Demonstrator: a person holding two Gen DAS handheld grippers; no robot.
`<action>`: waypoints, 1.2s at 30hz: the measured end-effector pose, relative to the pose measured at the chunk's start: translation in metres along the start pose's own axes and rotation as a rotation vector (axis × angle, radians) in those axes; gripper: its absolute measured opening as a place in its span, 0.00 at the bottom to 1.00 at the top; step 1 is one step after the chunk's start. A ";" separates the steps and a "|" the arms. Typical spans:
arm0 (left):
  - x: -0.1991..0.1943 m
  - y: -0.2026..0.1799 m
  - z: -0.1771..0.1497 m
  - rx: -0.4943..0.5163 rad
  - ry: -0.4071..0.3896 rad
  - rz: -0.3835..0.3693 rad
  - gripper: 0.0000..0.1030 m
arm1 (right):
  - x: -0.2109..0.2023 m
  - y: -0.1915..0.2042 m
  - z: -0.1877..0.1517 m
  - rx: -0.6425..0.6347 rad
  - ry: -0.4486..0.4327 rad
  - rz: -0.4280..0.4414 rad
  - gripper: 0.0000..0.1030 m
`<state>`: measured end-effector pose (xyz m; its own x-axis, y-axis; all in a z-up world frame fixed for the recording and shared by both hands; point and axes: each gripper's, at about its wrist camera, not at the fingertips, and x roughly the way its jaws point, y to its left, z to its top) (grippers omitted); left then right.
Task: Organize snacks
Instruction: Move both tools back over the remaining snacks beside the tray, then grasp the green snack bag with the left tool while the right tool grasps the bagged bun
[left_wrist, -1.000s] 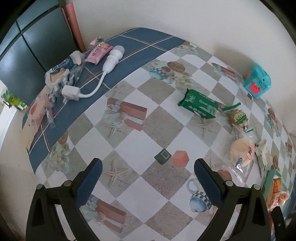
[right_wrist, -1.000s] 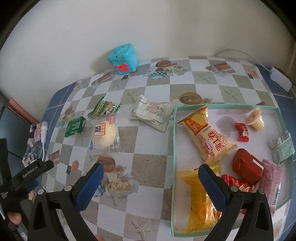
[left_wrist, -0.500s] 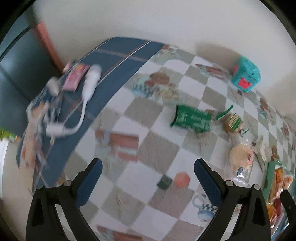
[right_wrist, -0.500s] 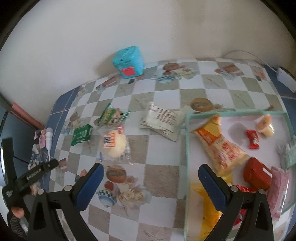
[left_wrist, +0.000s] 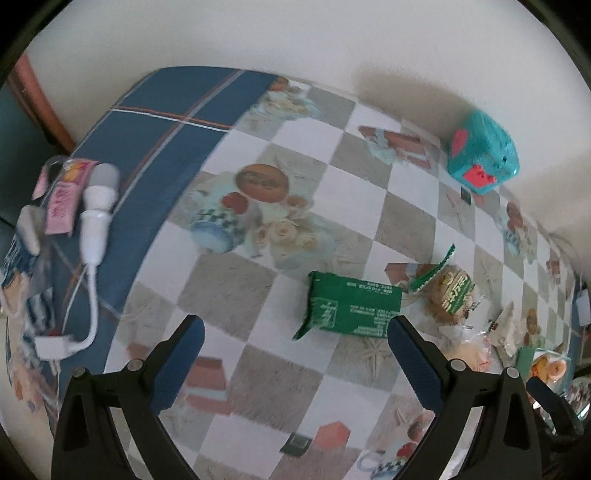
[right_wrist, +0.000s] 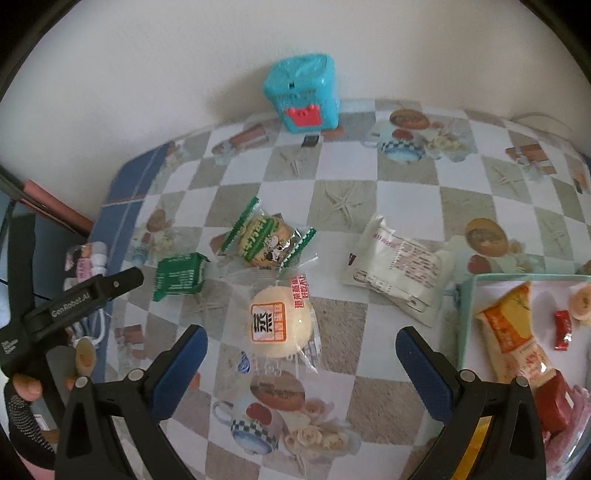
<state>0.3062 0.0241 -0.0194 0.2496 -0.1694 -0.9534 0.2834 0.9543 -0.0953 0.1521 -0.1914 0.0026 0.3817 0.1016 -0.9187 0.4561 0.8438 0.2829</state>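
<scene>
The flat green foil snack packet (left_wrist: 351, 310) lies on the checkered table (left_wrist: 325, 192), just ahead of the left gripper (left_wrist: 295, 354), whose jaws stand wide open and empty. The right gripper (right_wrist: 301, 360), jaws equally wide and empty, hangs over the round pale wrapped bun (right_wrist: 282, 326), beside the light-green tray (right_wrist: 466, 321).

Glossy plastic tablecloth (right_wrist: 343, 192), crinkly clear wrapper on bun (right_wrist: 282, 325), matt green packet (left_wrist: 351, 308)
</scene>
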 end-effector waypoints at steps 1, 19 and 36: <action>0.004 -0.002 0.001 0.004 0.007 0.006 0.96 | 0.005 0.003 0.000 -0.005 0.010 0.001 1.00; 0.053 -0.054 0.011 0.120 0.074 0.052 0.96 | 0.058 0.014 -0.008 -0.035 0.081 -0.069 0.99; 0.041 -0.034 -0.023 -0.031 0.081 0.031 0.66 | 0.041 0.004 -0.022 -0.008 0.059 0.003 0.52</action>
<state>0.2851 -0.0092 -0.0619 0.1820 -0.1208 -0.9759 0.2477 0.9660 -0.0734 0.1513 -0.1723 -0.0397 0.3348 0.1346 -0.9326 0.4488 0.8475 0.2835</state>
